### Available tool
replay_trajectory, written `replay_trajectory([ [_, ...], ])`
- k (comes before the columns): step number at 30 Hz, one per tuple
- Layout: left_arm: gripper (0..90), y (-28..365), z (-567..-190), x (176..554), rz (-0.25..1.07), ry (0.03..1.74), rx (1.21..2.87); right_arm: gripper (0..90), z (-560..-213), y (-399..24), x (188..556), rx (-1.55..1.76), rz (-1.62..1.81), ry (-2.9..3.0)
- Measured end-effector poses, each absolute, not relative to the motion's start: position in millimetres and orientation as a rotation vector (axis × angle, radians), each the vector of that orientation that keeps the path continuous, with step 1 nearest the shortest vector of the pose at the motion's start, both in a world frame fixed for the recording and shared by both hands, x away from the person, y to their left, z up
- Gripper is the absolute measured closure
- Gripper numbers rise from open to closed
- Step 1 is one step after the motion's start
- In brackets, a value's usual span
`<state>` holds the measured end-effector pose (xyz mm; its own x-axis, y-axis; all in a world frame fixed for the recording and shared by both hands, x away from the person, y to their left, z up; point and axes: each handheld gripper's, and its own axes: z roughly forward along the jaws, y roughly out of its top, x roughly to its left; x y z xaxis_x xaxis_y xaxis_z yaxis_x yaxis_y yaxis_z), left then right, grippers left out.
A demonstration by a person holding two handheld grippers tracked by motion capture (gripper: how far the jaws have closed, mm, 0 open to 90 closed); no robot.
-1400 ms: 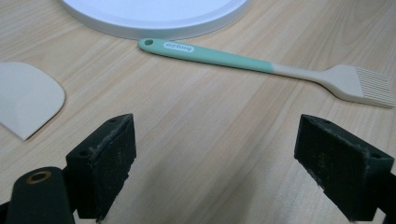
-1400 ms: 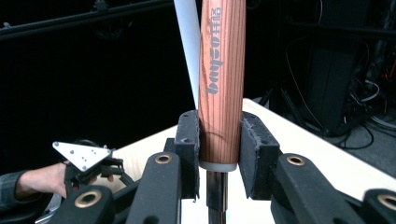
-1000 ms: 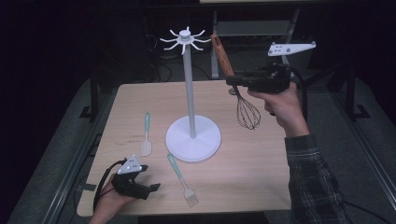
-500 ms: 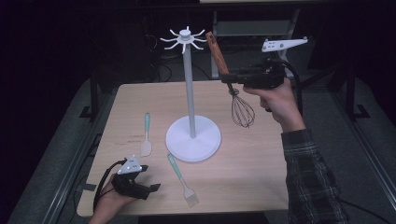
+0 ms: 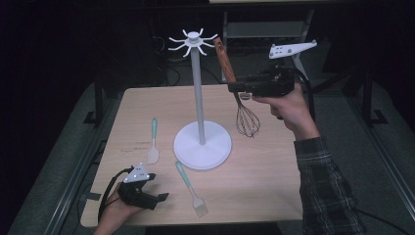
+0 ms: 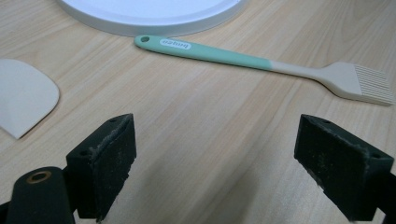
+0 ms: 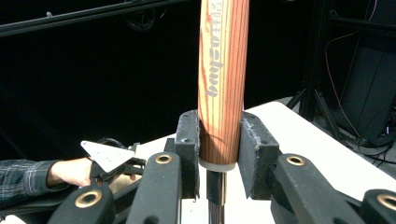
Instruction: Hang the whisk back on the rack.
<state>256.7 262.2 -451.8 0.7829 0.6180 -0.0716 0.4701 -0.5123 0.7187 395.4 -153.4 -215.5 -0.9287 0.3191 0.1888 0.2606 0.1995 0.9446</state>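
A whisk point(image 5: 247, 120) with a wooden handle point(image 7: 222, 79) hangs above the table, wire head down. My right gripper point(image 5: 234, 87) is shut on the handle's lower end, its pads point(image 7: 254, 149) pressing both sides. The handle's top leans toward the hooks of the white stand point(image 5: 198, 98) and stands just right of them. On the table's front left corner rests my left gripper point(image 5: 159, 199), open, with nothing between its fingers point(image 6: 109, 154). A teal-handled brush point(image 6: 219, 53) lies just ahead of it, by the stand's base point(image 6: 149, 14).
A teal-handled spatula point(image 5: 153, 142) lies left of the stand's base, its blade point(image 6: 23, 95) near my left gripper. The wooden table point(image 5: 274, 186) has bare room at the right and front right. Dark floor and cables surround it.
My right gripper has carried the whisk slightly left, toward the top of the stand. The left gripper has stayed put.
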Motion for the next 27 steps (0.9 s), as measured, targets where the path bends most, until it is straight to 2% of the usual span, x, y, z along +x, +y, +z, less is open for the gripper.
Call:
replay_trajectory([
  [27, 12.3, 262, -452, 257, 0.238, 0.792, 2.219, 71.5, -219, -119, 401, 0.531, 1.767, 2.475],
])
